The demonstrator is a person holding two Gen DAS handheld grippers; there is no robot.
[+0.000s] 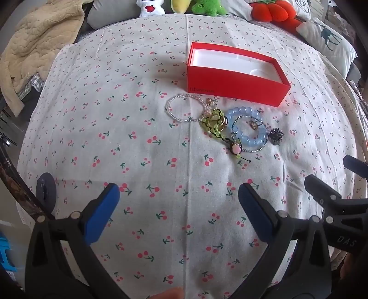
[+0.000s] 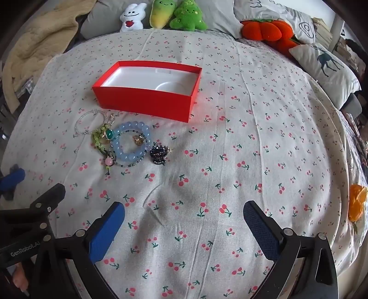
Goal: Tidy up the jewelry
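An open red box (image 1: 232,88) (image 2: 147,103) with a white empty inside stands on the cherry-print cloth. In front of it lies a pile of jewelry: a clear bead bracelet (image 1: 184,107) (image 2: 88,122), a green bead string with a pink bead (image 1: 215,122) (image 2: 101,138), a pale blue bead bracelet (image 1: 249,131) (image 2: 131,142), a small gold ring (image 1: 253,125) (image 2: 138,139) and a dark hair claw (image 1: 276,136) (image 2: 158,155). My left gripper (image 1: 179,195) is open and empty, short of the pile. My right gripper (image 2: 184,214) is open and empty, right of the pile.
Plush toys (image 2: 161,13), an orange plush (image 2: 266,30) and a deer-print pillow (image 2: 326,69) line the far edge of the bed. A beige blanket (image 1: 34,46) lies at far left. Orange peel (image 2: 356,200) lies at the right edge.
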